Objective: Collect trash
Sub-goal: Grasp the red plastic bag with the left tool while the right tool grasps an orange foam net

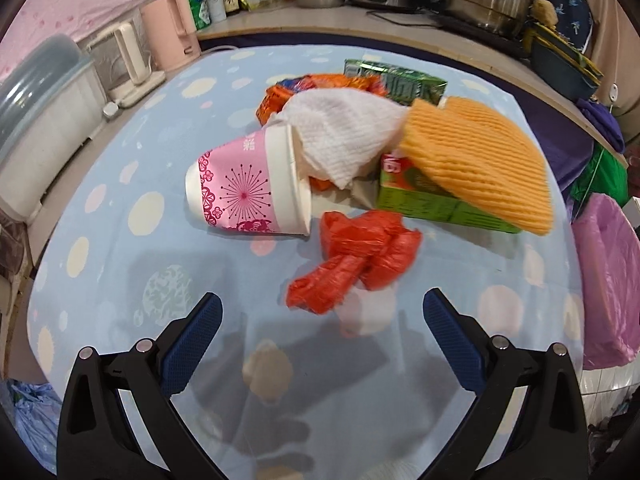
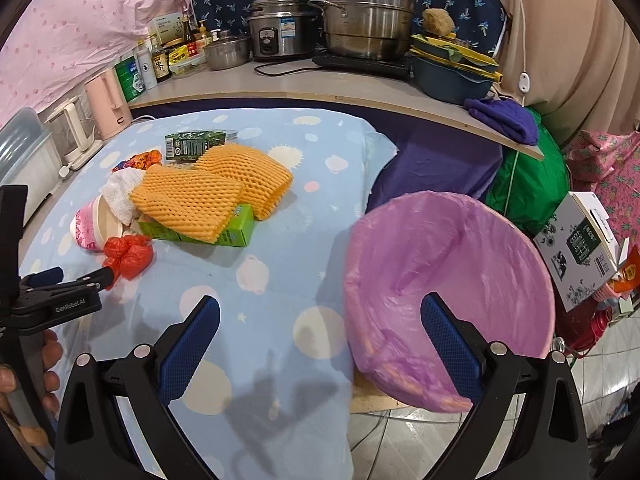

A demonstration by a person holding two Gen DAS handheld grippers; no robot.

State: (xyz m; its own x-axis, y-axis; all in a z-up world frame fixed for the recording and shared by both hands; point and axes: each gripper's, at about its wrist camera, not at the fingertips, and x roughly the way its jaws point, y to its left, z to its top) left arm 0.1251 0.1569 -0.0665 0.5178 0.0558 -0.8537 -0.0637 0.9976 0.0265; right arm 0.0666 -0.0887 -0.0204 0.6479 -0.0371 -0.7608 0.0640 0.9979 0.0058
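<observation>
A heap of trash lies on the blue dotted tablecloth (image 1: 100, 264): a crumpled red plastic bag (image 1: 356, 256), a pink paper cup (image 1: 244, 188) on its side, a white paper towel (image 1: 340, 136), an orange foam net (image 1: 480, 160) over a green carton (image 1: 432, 204), and an orange wrapper (image 1: 288, 92). My left gripper (image 1: 323, 300) is open, just short of the red bag. The right wrist view shows the red bag (image 2: 128, 254) by the left gripper (image 2: 78, 274). My right gripper (image 2: 320, 300) is open and empty, between the table and the purple-lined bin (image 2: 448, 272).
A second green carton (image 2: 196, 142) lies behind the heap. Pots, a rice cooker (image 2: 280, 28) and bottles fill the counter behind. A pink kettle (image 2: 106, 100) stands at the table's left. A printed box (image 2: 580, 248) sits beyond the bin. A hand (image 2: 48, 356) holds the left gripper.
</observation>
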